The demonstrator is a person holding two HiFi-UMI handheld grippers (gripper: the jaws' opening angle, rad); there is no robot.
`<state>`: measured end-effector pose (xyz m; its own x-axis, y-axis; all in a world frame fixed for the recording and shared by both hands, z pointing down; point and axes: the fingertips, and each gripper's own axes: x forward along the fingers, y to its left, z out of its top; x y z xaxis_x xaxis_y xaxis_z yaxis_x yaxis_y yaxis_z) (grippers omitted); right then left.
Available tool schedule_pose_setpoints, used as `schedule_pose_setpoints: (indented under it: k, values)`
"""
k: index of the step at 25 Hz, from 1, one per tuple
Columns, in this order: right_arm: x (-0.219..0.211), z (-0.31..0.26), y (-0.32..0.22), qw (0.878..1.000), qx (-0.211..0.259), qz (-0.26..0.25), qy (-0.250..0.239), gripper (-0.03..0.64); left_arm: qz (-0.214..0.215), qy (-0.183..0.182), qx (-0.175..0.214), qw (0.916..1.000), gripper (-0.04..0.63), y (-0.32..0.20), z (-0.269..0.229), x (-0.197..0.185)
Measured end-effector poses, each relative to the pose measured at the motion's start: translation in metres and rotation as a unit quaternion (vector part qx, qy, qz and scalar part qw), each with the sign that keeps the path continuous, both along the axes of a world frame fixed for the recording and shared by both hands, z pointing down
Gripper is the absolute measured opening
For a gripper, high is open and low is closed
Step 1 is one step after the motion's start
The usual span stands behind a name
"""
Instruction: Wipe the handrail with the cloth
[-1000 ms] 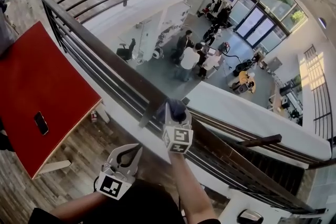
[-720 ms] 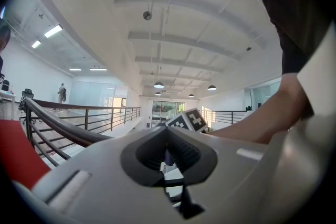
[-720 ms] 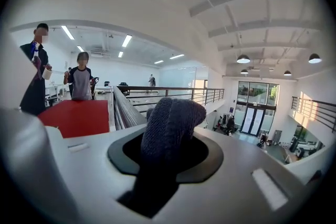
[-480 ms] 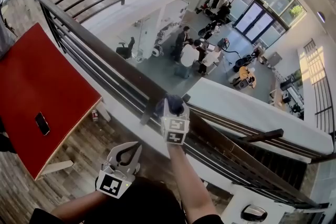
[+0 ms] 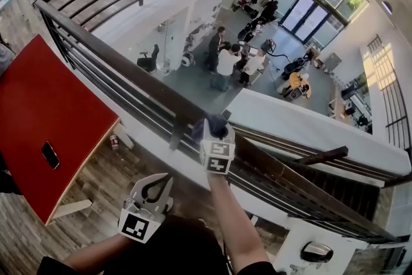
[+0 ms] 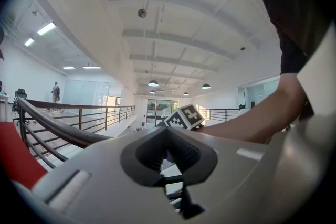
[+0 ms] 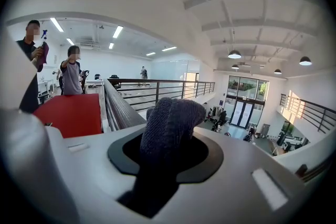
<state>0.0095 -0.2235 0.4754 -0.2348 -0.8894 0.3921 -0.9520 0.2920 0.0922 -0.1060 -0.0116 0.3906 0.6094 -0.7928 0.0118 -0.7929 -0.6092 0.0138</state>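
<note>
A dark handrail [image 5: 116, 64] runs from the upper left to the lower right along a balcony edge. My right gripper [image 5: 216, 132] rests on top of it, shut on a dark grey-blue cloth [image 5: 217, 125] that presses against the rail. In the right gripper view the cloth [image 7: 168, 123] bulges out between the jaws, and the handrail [image 7: 118, 107] stretches away ahead on the left. My left gripper [image 5: 161, 182] hangs lower, short of the rail, over the wooden floor. Its jaws meet with nothing between them [image 6: 168, 131].
A red table [image 5: 38, 119] with a phone [image 5: 50, 154] on it stands to the left. Beyond the rail is a drop to a lower floor with several people [image 5: 228, 61]. Two people [image 7: 71, 76] stand beside the table.
The right gripper and cloth stay at about the same spot on the rail, next to the post. The head view has shifted slightly. The left gripper has barely moved.
</note>
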Motion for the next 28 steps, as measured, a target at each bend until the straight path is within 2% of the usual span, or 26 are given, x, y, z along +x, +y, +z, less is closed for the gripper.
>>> schedule_pose_setpoints:
  k: [17,23,28]
  values:
    - [0.065,0.004,0.027,0.999,-0.004,0.041,-0.004,0.129,0.037,0.004,0.000,0.9993,-0.002,0.014,-0.004,0.036]
    - [0.088,0.001,0.044,0.999,-0.006,0.043,0.027,0.128,0.047,0.005,-0.005,0.9989,-0.002,0.027,-0.008,0.050]
    - [0.110,0.004,0.053,0.998,-0.007,0.057,0.030,0.129,0.059,-0.001,-0.007,0.9982,-0.002,0.034,-0.008,0.061]
